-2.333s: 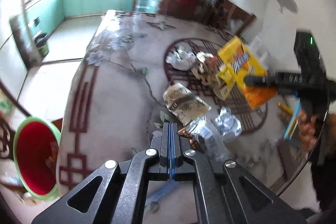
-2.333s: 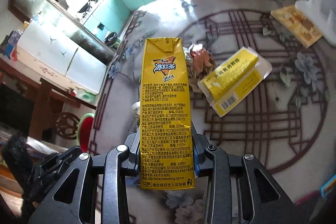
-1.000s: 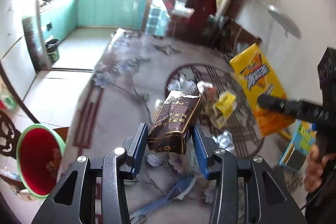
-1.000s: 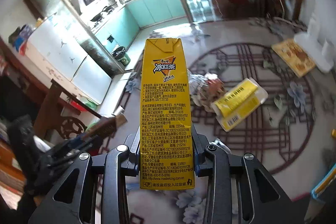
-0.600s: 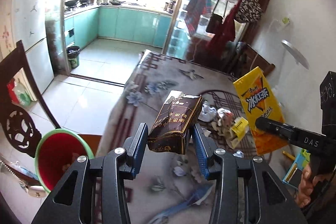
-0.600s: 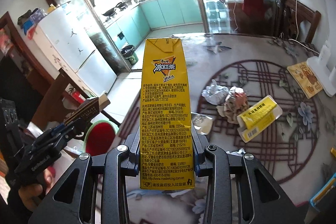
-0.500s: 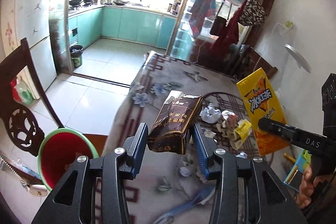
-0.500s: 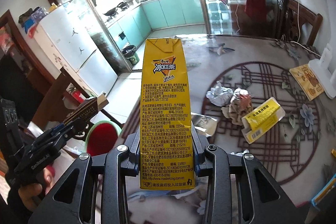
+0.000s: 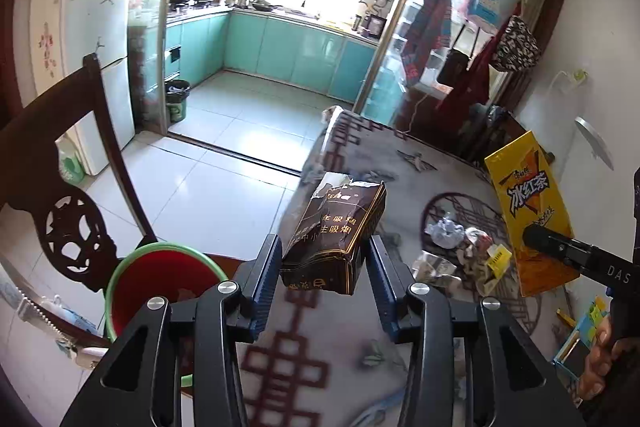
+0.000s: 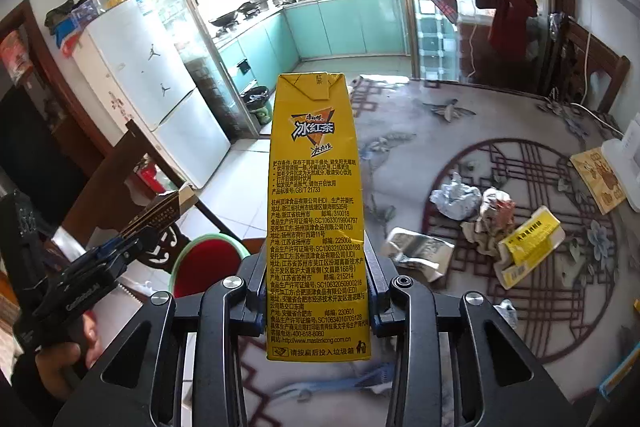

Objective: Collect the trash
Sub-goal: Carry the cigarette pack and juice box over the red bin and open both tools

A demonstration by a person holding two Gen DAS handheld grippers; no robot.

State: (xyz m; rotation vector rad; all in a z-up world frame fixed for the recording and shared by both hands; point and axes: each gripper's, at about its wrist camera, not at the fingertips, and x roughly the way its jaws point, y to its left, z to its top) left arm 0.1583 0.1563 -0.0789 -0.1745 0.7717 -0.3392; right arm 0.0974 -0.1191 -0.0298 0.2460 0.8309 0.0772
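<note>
Both our grippers hold trash in the air at the near-left end of the table.

Our left gripper pinches a torn dark-brown cigarette pack between its blue pads, held above the table edge, with the red bin with a green rim on the floor down to its left beside a dark wooden chair. Our right gripper clamps a tall yellow iced-tea carton upright; the bin shows just left of it. More trash lies on the patterned tablecloth to the right: a flattened silver wrapper nearest, then crumpled foil, a crushed paper wad and a yellow box farther right, close together.
</note>
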